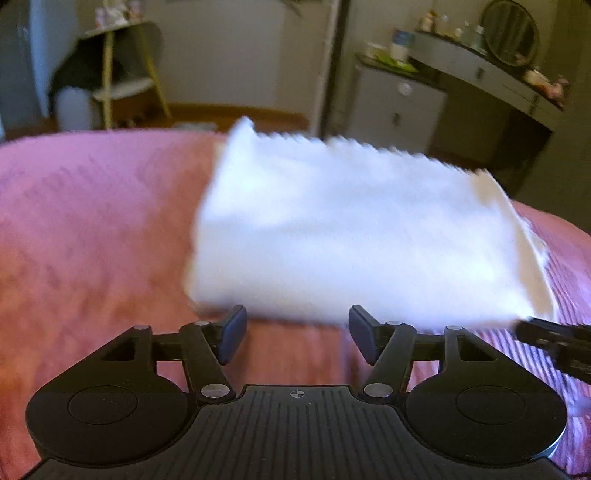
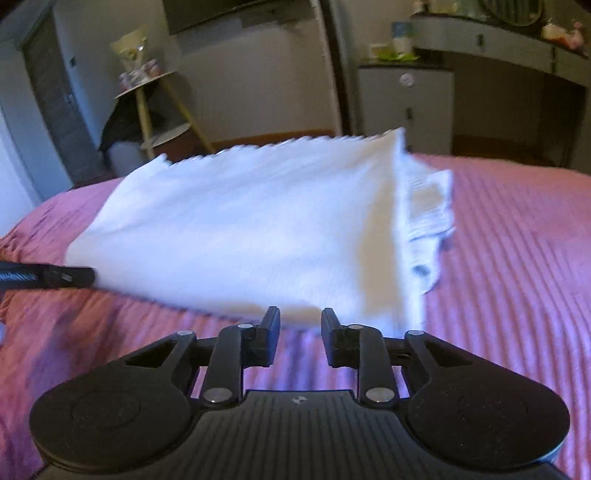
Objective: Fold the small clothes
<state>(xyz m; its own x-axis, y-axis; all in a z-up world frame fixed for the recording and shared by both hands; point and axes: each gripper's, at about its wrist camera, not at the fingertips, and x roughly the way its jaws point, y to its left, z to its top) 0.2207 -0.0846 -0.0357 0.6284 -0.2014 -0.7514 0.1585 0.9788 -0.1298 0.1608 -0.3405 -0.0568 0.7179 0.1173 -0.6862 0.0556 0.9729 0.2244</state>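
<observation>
A white folded garment (image 1: pixel 354 236) lies on the pink bedspread (image 1: pixel 92 221); it also shows in the right wrist view (image 2: pixel 251 229), with a looser layer sticking out at its right side (image 2: pixel 428 206). My left gripper (image 1: pixel 297 334) is open and empty, just short of the garment's near edge. My right gripper (image 2: pixel 300 336) is open with a narrower gap and empty, at the garment's near edge. The right gripper's tip shows at the left wrist view's right edge (image 1: pixel 554 339); the left gripper's tip shows at the right wrist view's left edge (image 2: pixel 55 277). Both views are motion-blurred.
The pink striped bedspread (image 2: pixel 517 258) stretches to either side of the garment. Beyond the bed stand a yellow-legged shelf (image 1: pixel 122 77), a white cabinet (image 1: pixel 399 107) and a grey dressing table with a round mirror (image 1: pixel 509 33).
</observation>
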